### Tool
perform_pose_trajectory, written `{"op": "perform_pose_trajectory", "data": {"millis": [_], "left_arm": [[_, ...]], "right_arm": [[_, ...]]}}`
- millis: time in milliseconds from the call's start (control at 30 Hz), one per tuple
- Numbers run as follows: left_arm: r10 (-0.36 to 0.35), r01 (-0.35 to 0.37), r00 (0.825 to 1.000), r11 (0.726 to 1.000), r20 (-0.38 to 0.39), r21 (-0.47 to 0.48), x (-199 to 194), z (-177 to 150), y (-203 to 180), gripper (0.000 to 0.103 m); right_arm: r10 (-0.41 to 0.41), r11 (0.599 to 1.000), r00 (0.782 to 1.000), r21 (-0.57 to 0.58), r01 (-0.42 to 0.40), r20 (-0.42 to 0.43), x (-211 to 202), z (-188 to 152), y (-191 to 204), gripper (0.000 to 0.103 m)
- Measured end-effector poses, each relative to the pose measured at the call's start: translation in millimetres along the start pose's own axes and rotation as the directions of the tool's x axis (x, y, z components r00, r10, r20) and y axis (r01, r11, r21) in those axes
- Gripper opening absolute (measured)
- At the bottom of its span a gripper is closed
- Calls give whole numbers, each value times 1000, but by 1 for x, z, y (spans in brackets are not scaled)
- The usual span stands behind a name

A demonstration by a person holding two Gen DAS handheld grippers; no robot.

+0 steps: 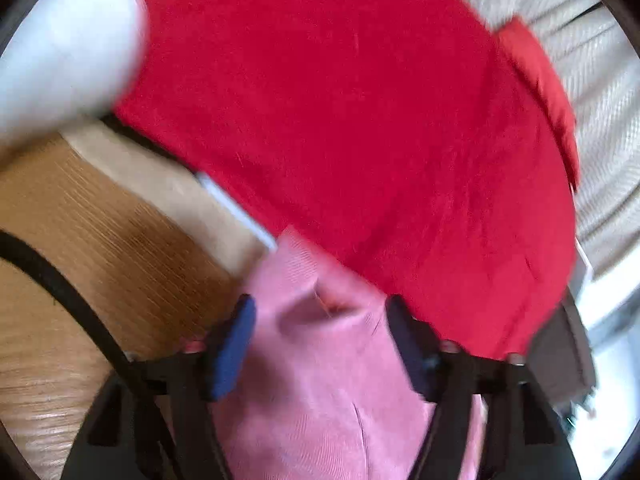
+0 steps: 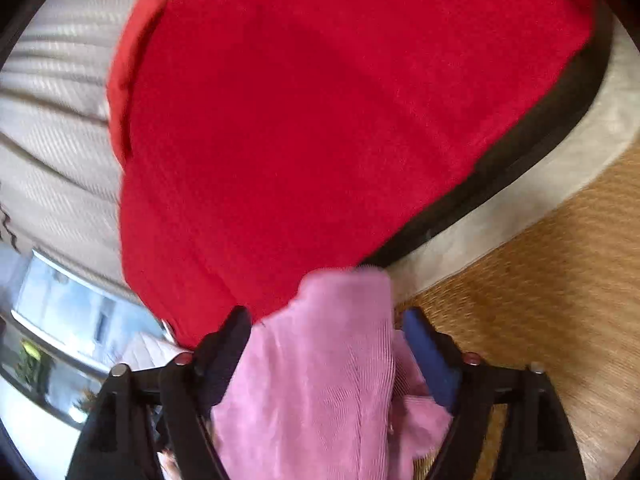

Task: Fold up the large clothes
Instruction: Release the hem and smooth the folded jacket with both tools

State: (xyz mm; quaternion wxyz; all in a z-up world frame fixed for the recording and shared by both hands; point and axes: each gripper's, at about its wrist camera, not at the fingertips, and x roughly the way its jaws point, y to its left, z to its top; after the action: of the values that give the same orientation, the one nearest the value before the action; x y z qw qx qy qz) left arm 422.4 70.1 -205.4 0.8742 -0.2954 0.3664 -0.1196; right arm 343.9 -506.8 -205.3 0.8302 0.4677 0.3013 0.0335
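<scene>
The pink ribbed garment (image 1: 320,360) lies between the fingers of both tools at once. In the left wrist view it runs up from the bottom edge, through the left tool (image 1: 320,344), and ends in a bunched tip just past the pads. In the right wrist view the same pink cloth (image 2: 320,360) passes through the right tool (image 2: 324,352) in the same way. Each tool's fingers stand apart, with the fabric loose in the gap and no pad visibly pressing on it (blur makes the contact hard to judge at the edges). The garment's long axis follows each tool's pointing line, so neither hand is nearer. Directly ahead, and touching the pink tip, is a flat red folded piece (image 1: 340,120) on a dark-edged surface, with wooden floor (image 1: 80,240) on the outer side of each tool. The coming move likely depends on the pink cloth lying short of the red piece.
</scene>
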Motion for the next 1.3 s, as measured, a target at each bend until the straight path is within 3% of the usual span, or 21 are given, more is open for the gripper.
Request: {"op": "perform_pose_trajectory", "data": {"millis": [33,100,233,300,367,500,600,633,700,767,833,900,1100,1200,1300], "left_arm": [[18,-20,998,1000,67,18,-16,-1,-5,83],[29,-38,992,997,119,68,-36,-4,-16,85],[119,-126,992,967,43,222,-54,-36,-39,85],[216,-204,976,926,-4,317,-57,-60,-42,85],[243,-208,969,894,-39,397,-59,-84,-45,85],[345,-260,930,858,-123,443,-51,-125,-28,85],[385,-265,904,845,-184,464,-33,-140,-12,86],[375,-256,906,855,-196,451,-30,-140,-8,89],[373,-265,910,860,-182,435,-28,-143,-2,95],[407,-292,896,842,-179,453,-23,-148,1,103],[402,-291,897,848,-181,443,-22,-154,3,103],[410,-302,899,833,-152,464,-22,-160,2,103],[432,-325,892,815,-131,479,-26,-162,-7,103],[450,-367,893,763,-29,533,-37,-161,-26,103],[427,-382,903,746,49,546,-47,-161,-41,103]], "right_arm": [[-16,999,999,-45,17,31,-15,-3,8,82],[-22,987,998,-160,32,64,-33,-17,31,81],[-75,937,997,-343,70,-1,-32,-54,72,67],[-96,916,995,-395,72,-42,-26,-75,84,67],[-138,896,988,-434,94,-71,-23,-97,89,67],[-228,872,968,-465,157,-102,-9,-136,83,67],[-364,851,914,-464,247,-181,10,-161,64,66],[-389,853,894,-453,258,-224,18,-168,54,66],[-403,812,901,-517,270,-162,18,-179,56,67],[-445,768,888,-561,308,-121,19,-189,61,67],[-448,761,889,-562,325,-93,16,-193,61,67],[-465,746,881,-575,335,-89,17,-195,62,67],[-442,763,887,-574,297,-130,17,-185,67,68],[-383,795,915,-549,259,-124,12,-175,76,68],[-313,787,949,-569,239,-35,-4,-164,94,68]]}}
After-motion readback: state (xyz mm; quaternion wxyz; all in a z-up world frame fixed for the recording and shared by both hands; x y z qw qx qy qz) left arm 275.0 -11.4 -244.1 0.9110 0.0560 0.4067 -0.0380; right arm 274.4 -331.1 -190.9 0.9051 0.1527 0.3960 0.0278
